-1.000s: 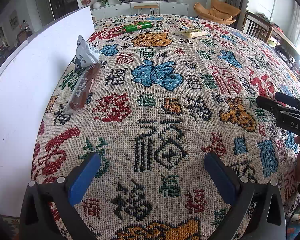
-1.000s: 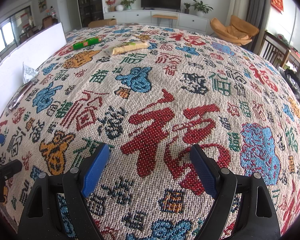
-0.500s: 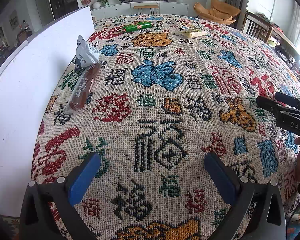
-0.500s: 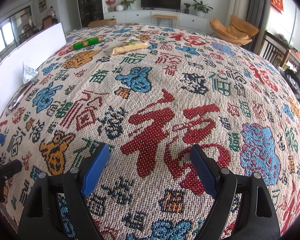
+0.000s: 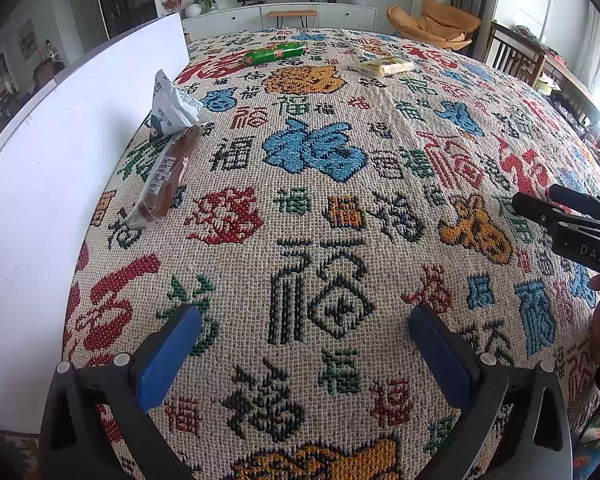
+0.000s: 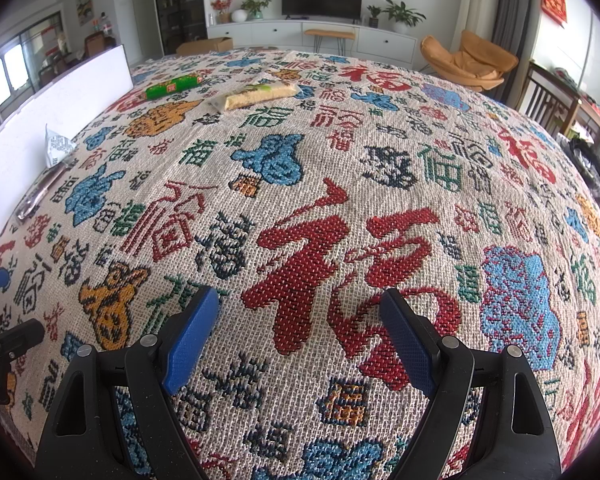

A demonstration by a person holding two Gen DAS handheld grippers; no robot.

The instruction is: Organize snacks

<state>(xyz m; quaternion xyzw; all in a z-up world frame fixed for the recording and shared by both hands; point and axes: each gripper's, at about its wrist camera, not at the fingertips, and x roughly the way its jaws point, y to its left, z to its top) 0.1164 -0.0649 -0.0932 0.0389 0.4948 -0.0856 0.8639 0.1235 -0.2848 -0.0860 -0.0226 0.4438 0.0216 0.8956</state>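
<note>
Several snacks lie on the patterned tablecloth (image 5: 320, 200). A brown snack bar in clear wrap (image 5: 166, 176) and a white pouch (image 5: 170, 108) lie at the left edge by a white board (image 5: 60, 152). A green packet (image 5: 274, 53) and a yellow packet (image 5: 386, 66) lie at the far end; both also show in the right wrist view, green (image 6: 174, 86), yellow (image 6: 256, 96). My left gripper (image 5: 306, 354) is open and empty above the near cloth. My right gripper (image 6: 298, 332) is open and empty, to the right of the left one.
The white board stands upright along the table's left edge. Wooden chairs (image 5: 516, 56) stand past the right edge, and a TV cabinet (image 6: 312, 36) stands far behind. The right gripper's body (image 5: 572, 224) shows at the right of the left wrist view.
</note>
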